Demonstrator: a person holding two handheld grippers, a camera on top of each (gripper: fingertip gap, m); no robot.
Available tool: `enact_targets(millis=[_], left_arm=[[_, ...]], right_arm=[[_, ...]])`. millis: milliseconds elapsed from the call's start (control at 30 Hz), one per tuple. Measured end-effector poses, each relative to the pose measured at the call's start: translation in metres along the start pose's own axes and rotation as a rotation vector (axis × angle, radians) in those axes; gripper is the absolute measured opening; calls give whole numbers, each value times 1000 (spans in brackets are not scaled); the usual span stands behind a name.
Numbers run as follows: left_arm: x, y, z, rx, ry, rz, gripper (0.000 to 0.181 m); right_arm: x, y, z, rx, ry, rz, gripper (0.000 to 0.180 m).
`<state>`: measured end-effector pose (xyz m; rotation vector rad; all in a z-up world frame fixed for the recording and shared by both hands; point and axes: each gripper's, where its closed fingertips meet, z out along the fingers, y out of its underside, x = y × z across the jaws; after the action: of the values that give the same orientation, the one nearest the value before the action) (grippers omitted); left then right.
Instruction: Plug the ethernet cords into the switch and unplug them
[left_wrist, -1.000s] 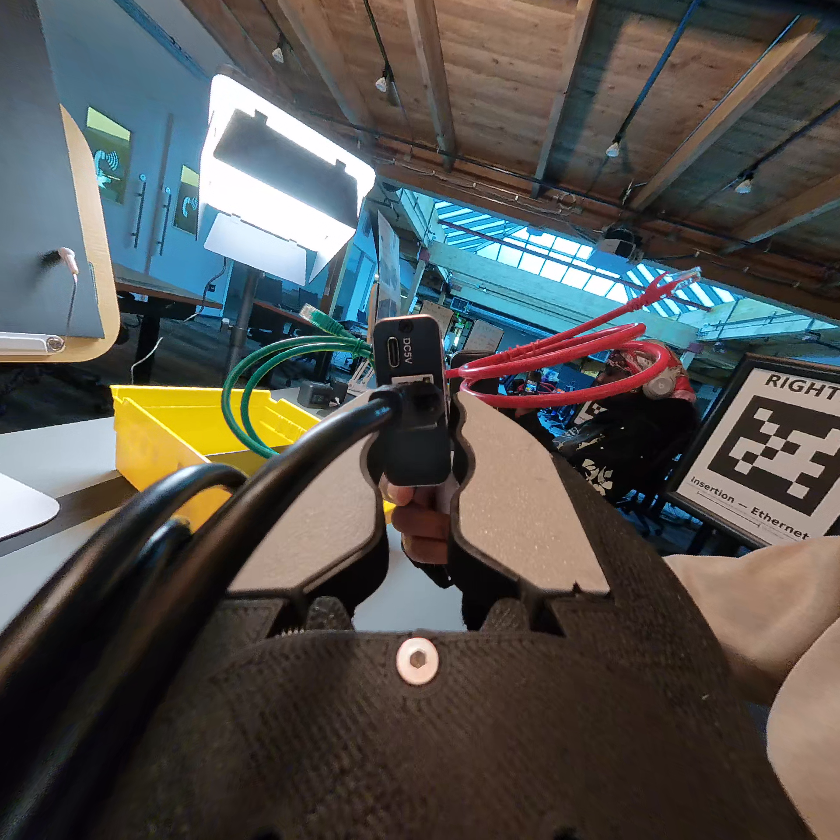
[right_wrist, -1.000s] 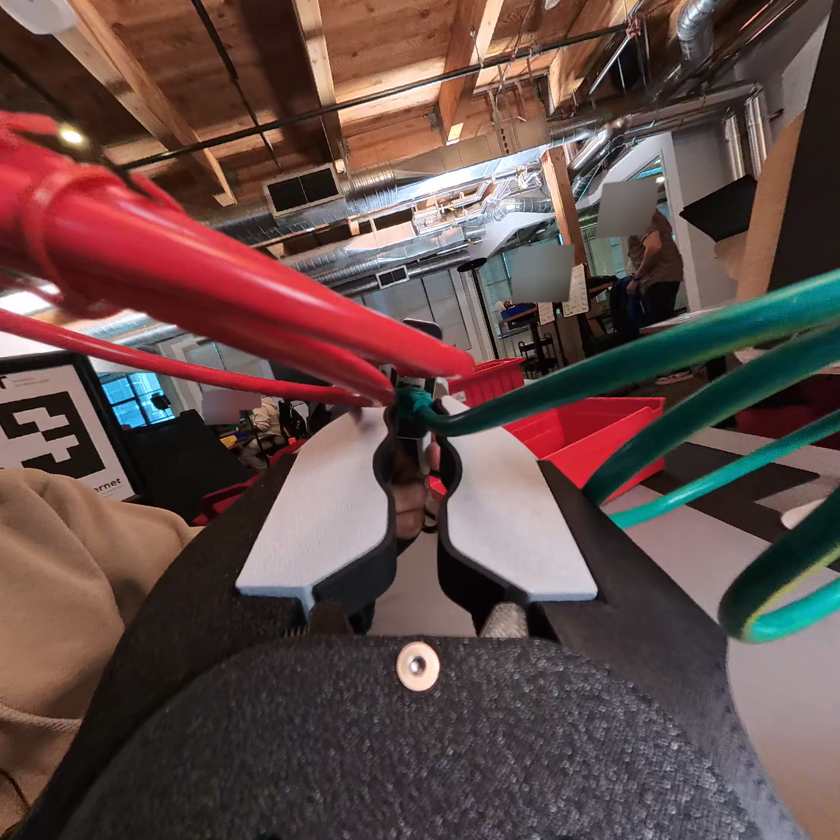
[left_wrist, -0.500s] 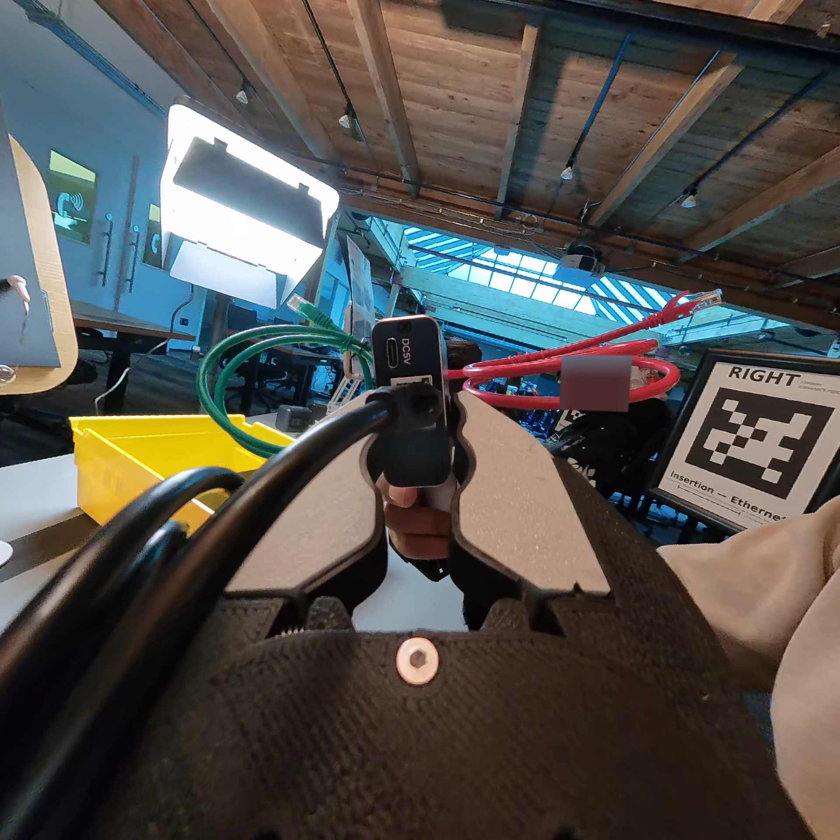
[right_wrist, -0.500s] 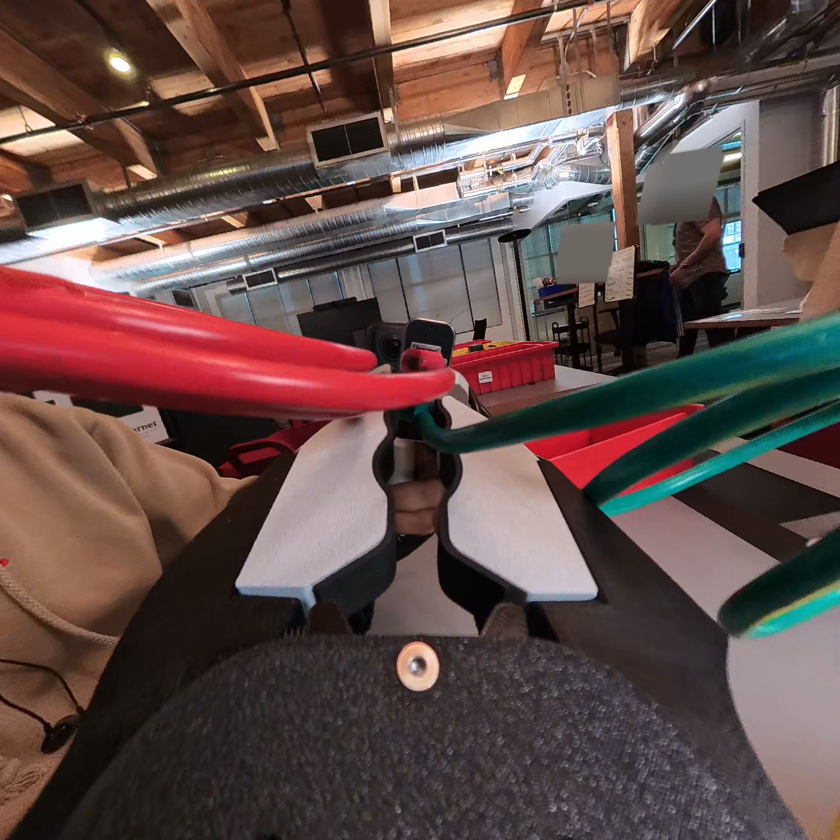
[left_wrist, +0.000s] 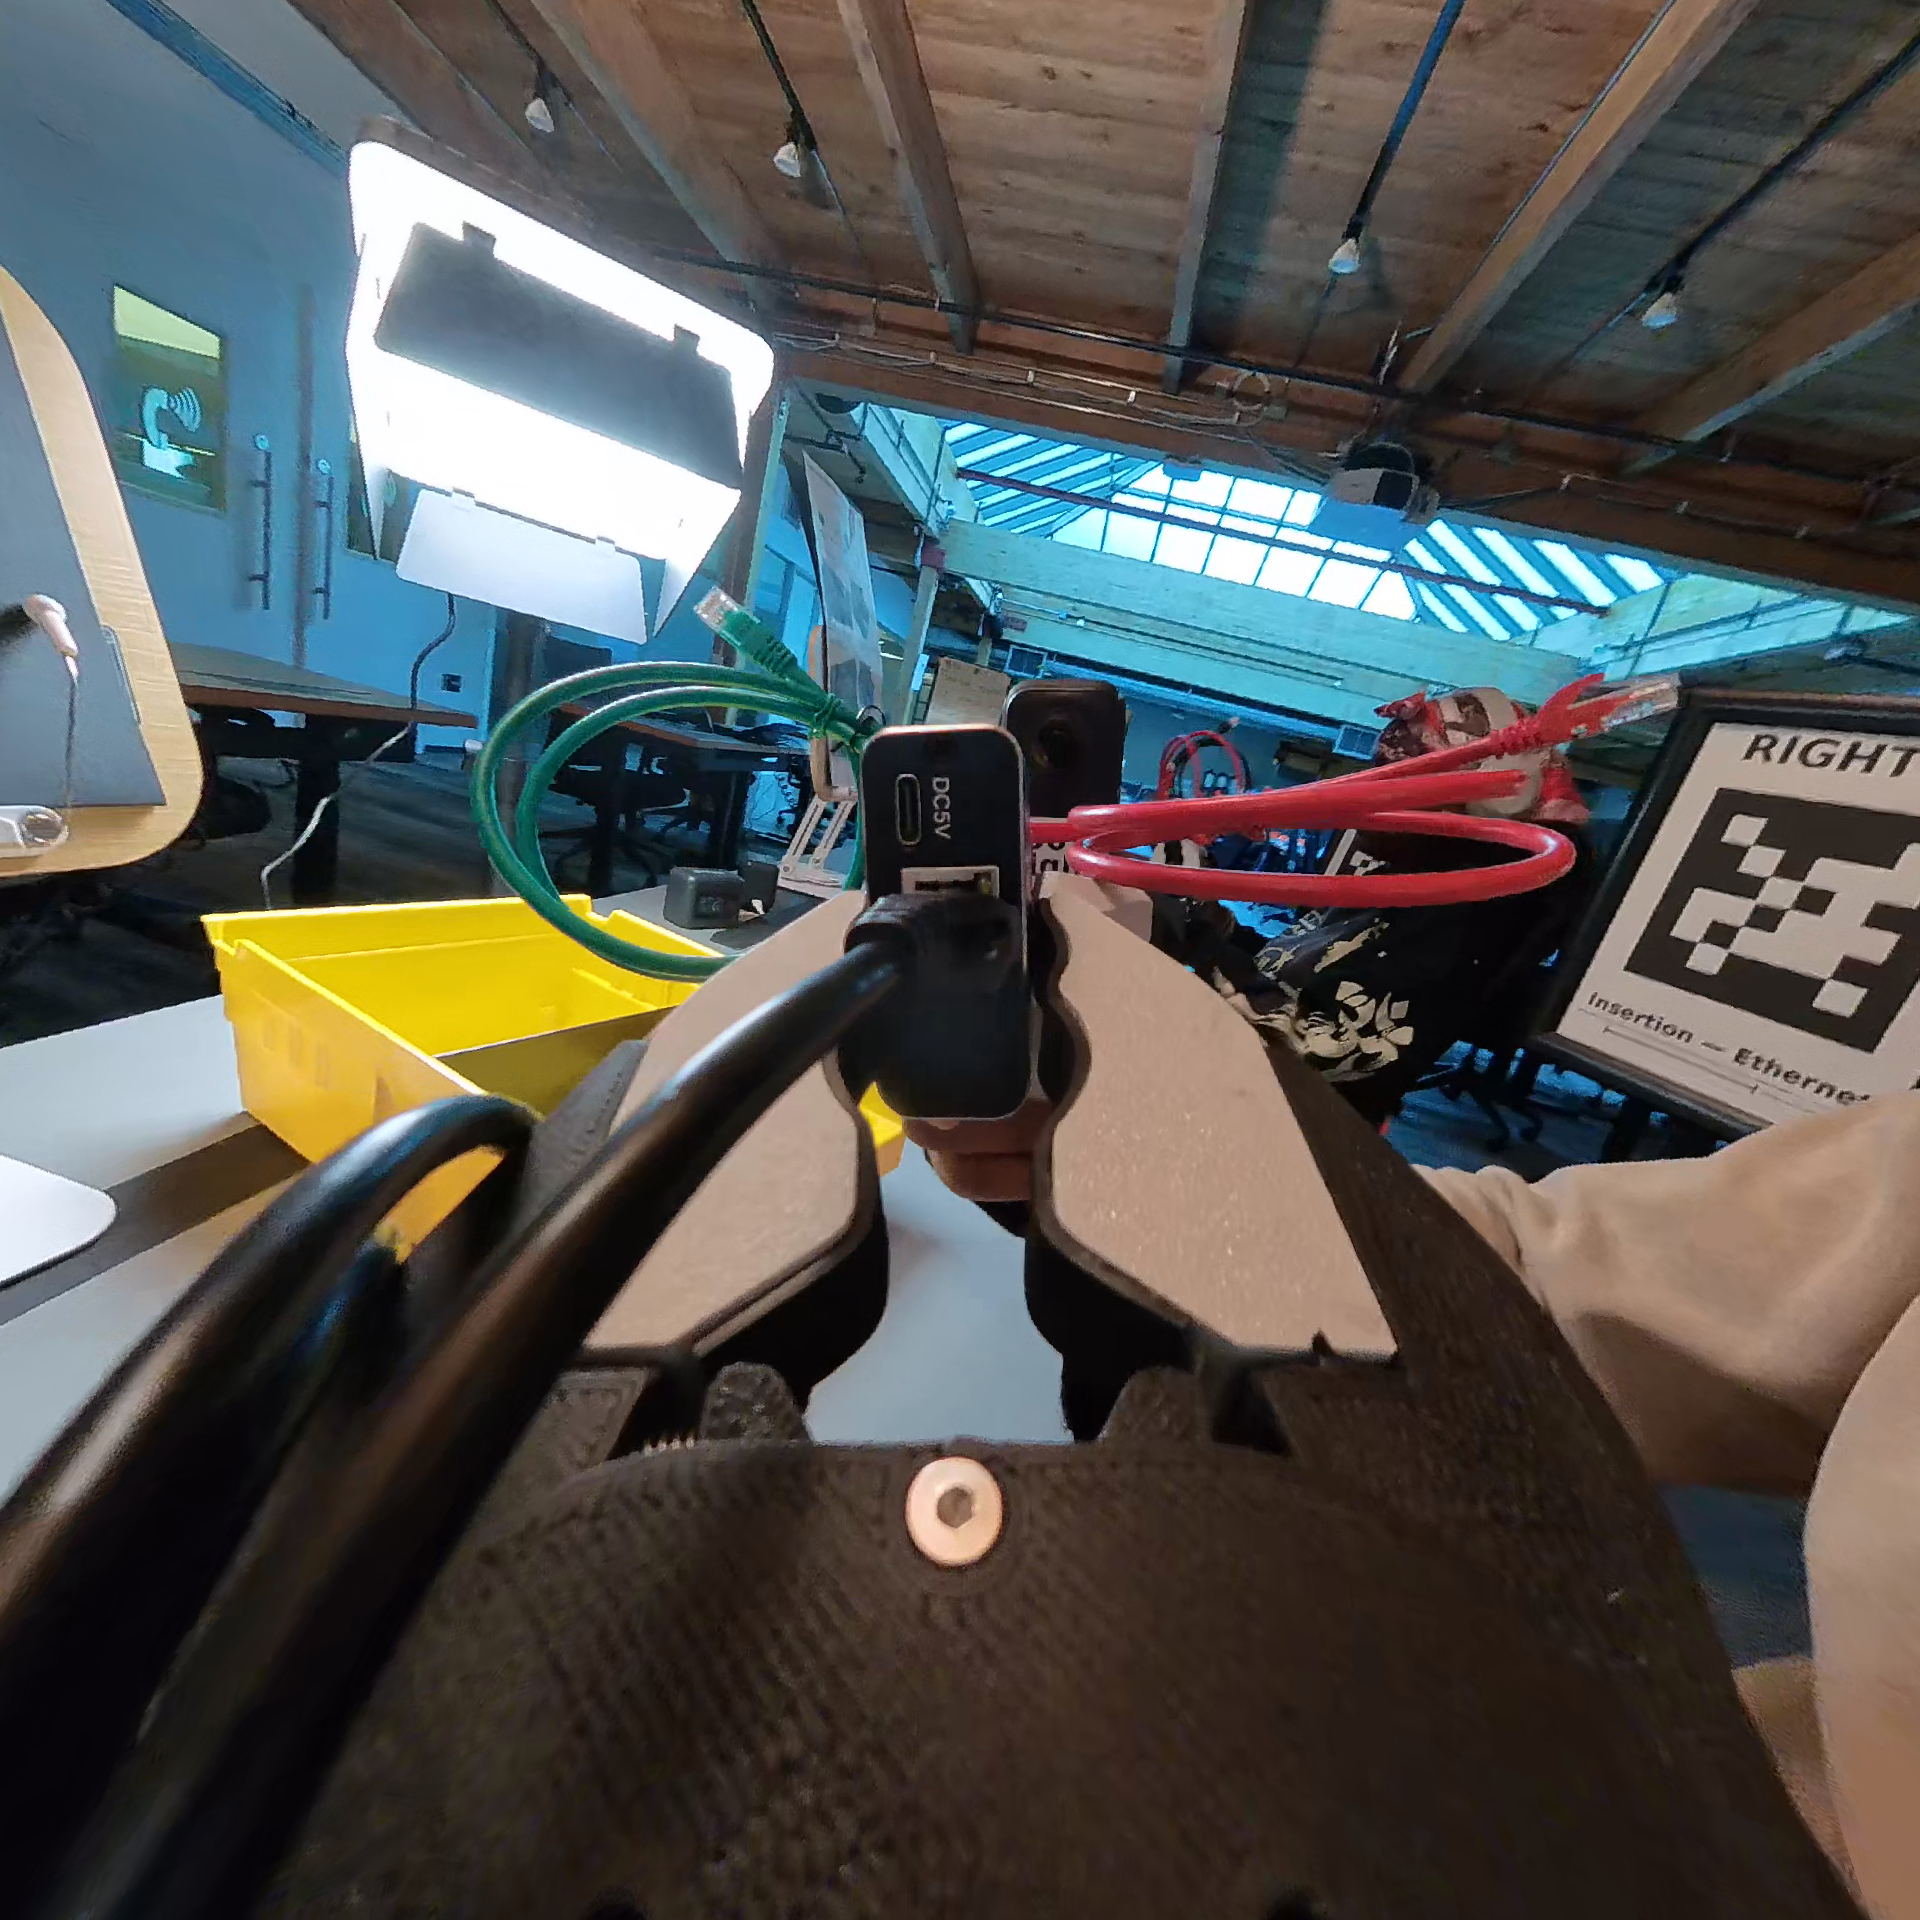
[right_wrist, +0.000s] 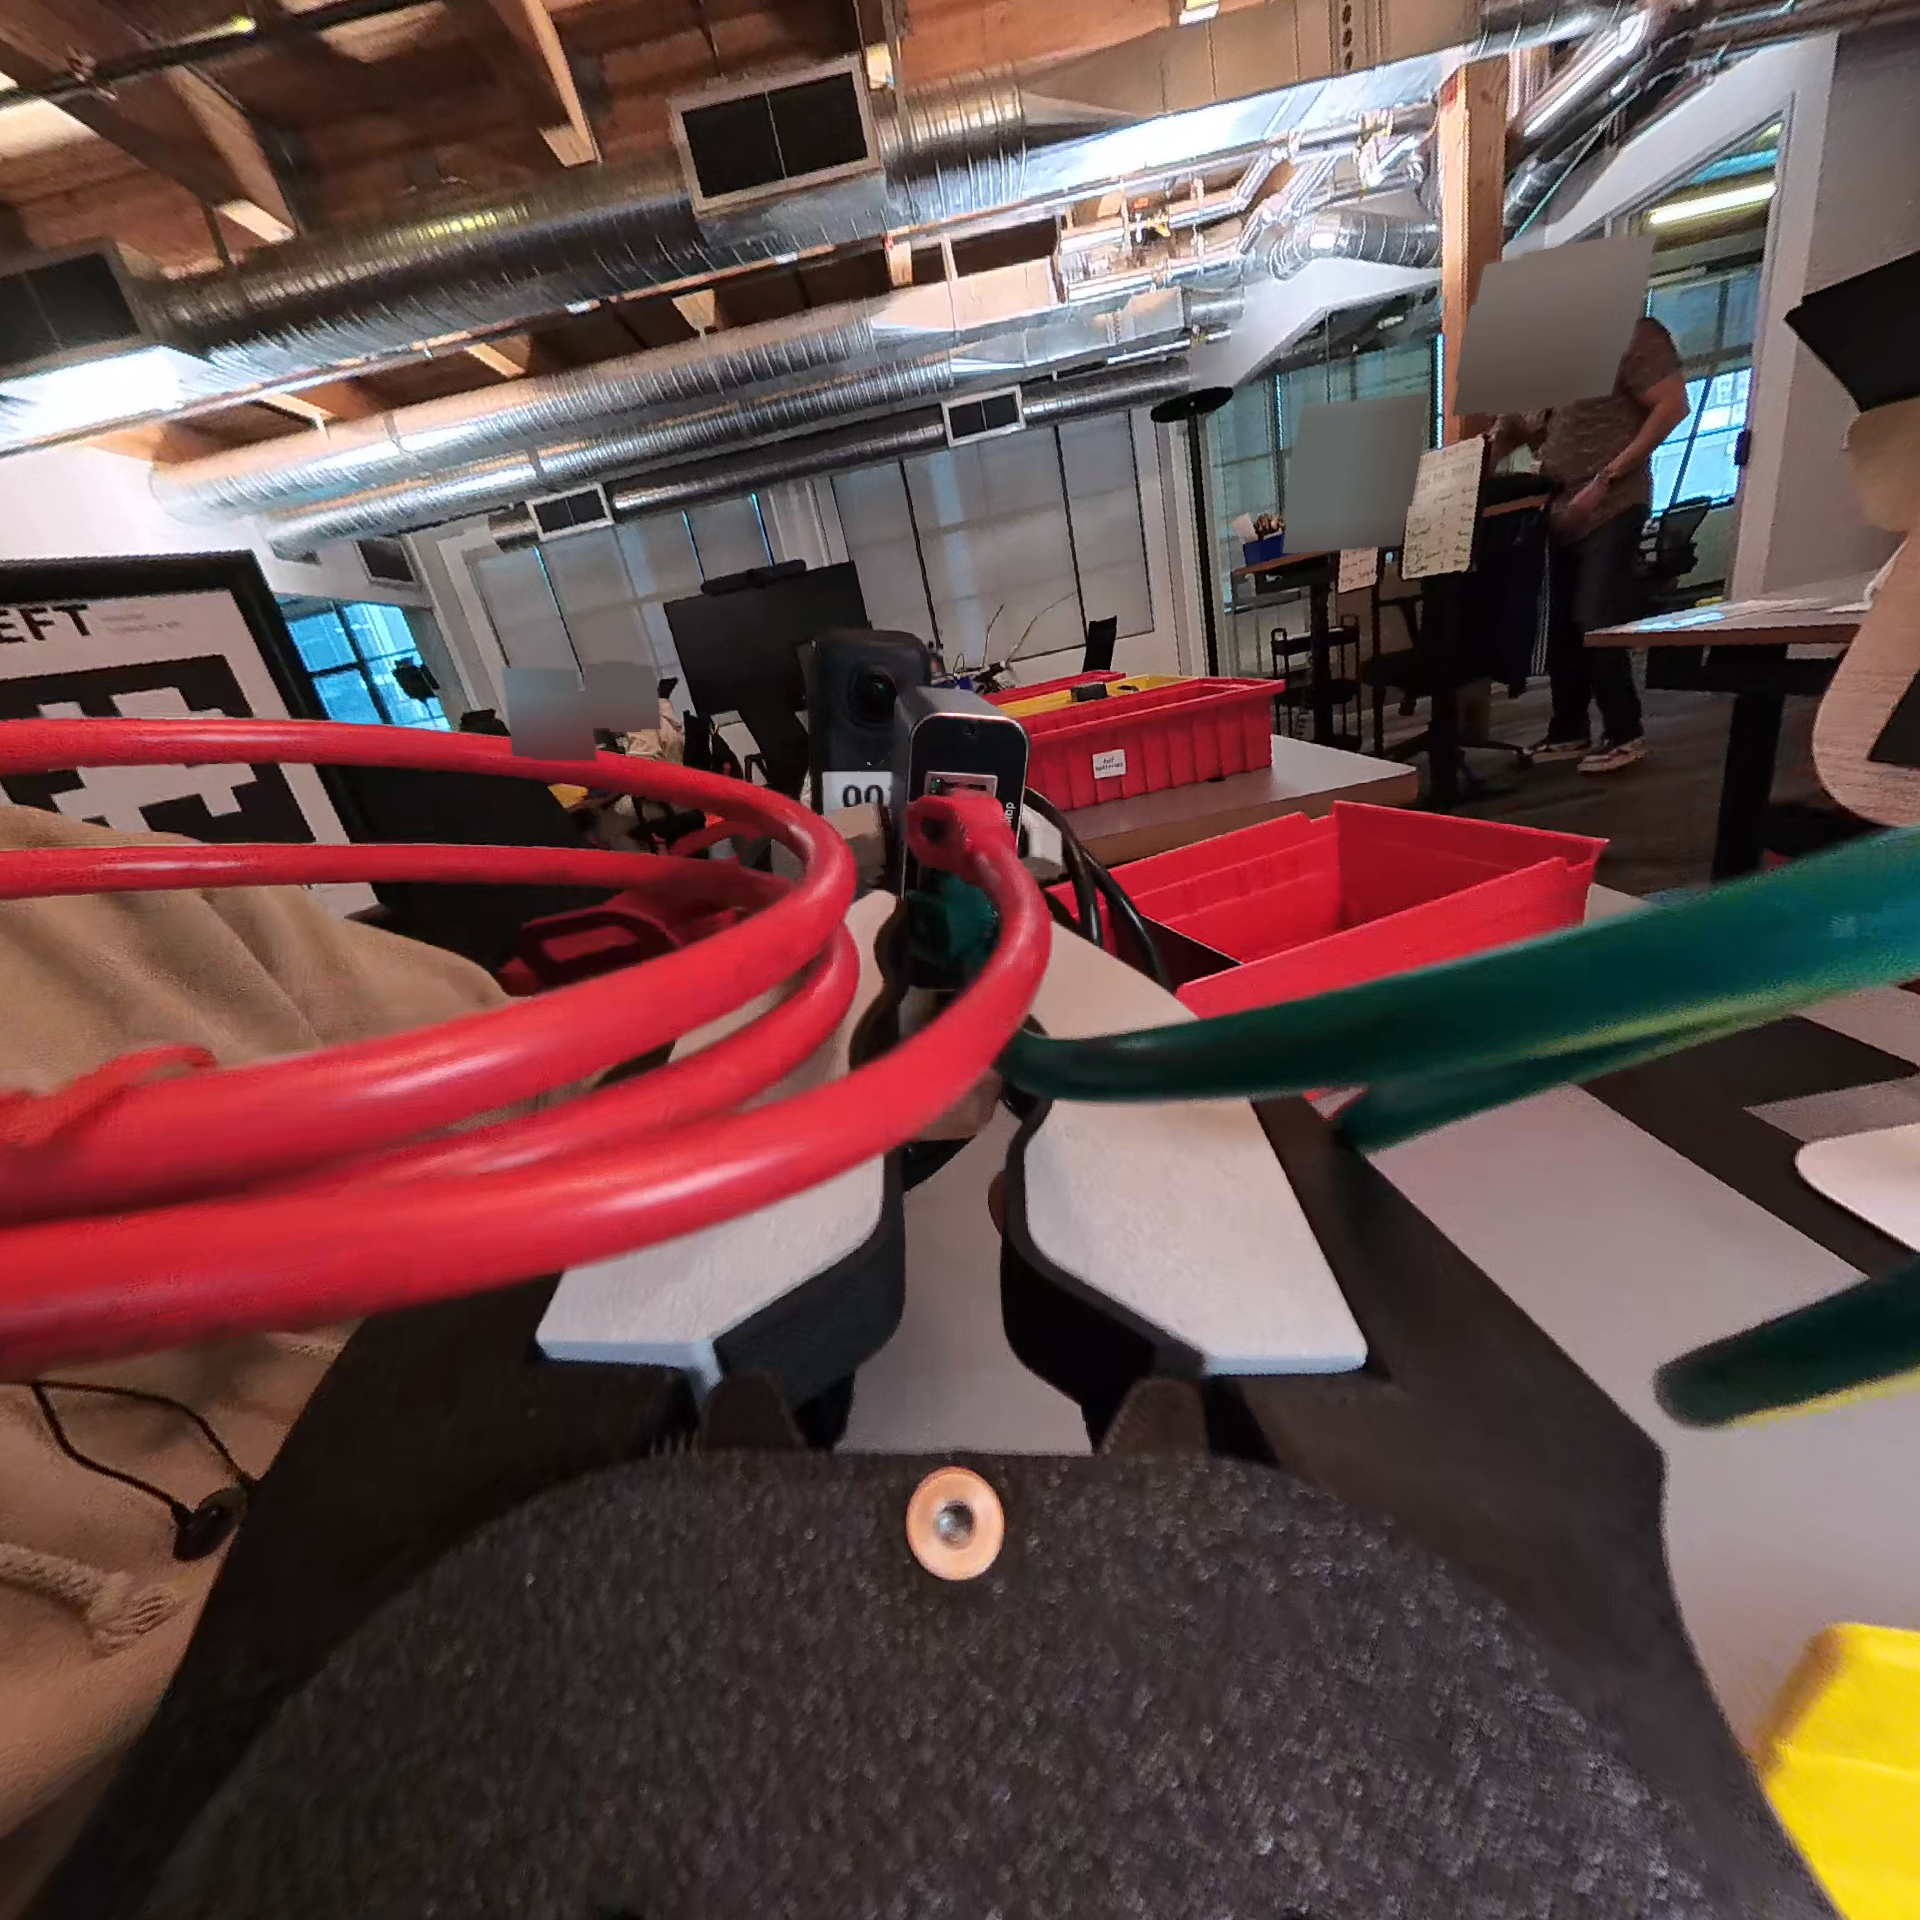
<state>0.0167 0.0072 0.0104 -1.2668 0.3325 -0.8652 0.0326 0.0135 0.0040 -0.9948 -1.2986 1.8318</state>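
Currently the switch, a small black box, is held upright and clamped between the pads of the left gripper, above the surface. A black cord, a red cord and a green cord are all seated in it. The right gripper is closed on the green cord's plug. The unplugging step appears due: the next move calls for pressing the latch and a straight pull away from the port.

White print marks the black switch, bold print and a checkered code fill two framed signs, and a white sticker bears digits.
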Motion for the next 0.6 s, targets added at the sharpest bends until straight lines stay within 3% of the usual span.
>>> enact_targets(millis=[600], left_arm=[[10, -12, -4, 68, -65, 166, 26]], right_arm=[[-2, -15, 8, 60, 259, -350, 18]])
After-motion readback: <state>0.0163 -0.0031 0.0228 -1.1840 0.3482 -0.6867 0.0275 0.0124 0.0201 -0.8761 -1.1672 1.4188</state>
